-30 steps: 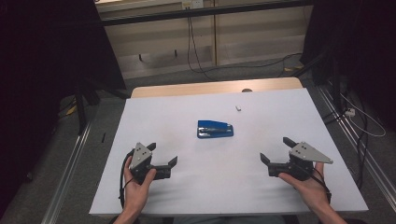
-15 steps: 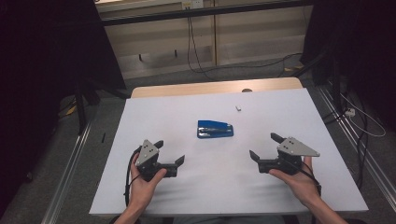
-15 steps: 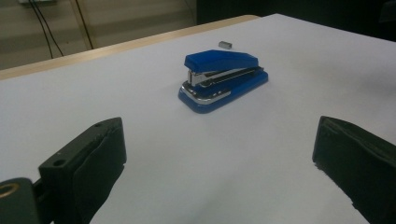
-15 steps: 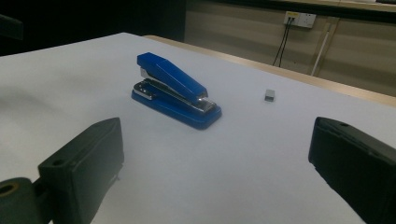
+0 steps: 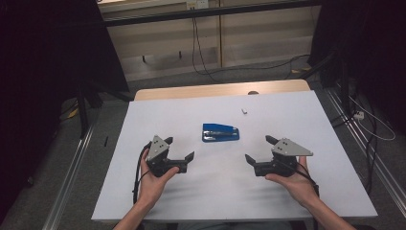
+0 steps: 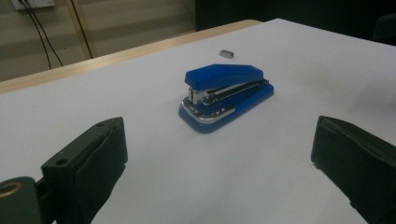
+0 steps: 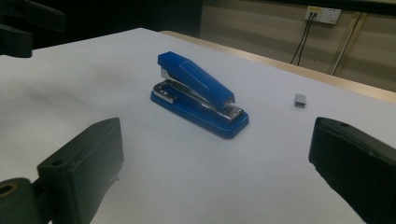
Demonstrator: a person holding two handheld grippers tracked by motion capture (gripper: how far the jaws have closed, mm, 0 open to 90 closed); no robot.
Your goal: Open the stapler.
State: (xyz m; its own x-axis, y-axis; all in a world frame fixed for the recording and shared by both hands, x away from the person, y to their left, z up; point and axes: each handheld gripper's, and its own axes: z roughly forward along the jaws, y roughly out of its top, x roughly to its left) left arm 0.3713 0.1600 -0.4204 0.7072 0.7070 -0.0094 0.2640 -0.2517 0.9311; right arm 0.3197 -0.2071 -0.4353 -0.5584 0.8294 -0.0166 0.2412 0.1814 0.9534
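While both are held low over the bench (image 5: 335,191), the left hand-held gripper (image 5: 178,154) and the right hand-held gripper (image 5: 258,149) are seen with jaws spread wide and nothing between them. Each is gripped from behind by a hand, the left hand (image 5: 154,181) and the right hand (image 5: 294,181), entering from the near edge. Between the two hand-held grippers, slightly farther along the white surface and apart from both, a blue stapler (image 5: 220,132) is laid flat and closed. No object is placed between either hand-held gripper and the stapler. Beyond it, well apart, a small grey staple block (image 5: 244,111) is seen near the far wooden edge (image 5: 220,90). Cables (image 5: 194,43) are hung against the wall behind.
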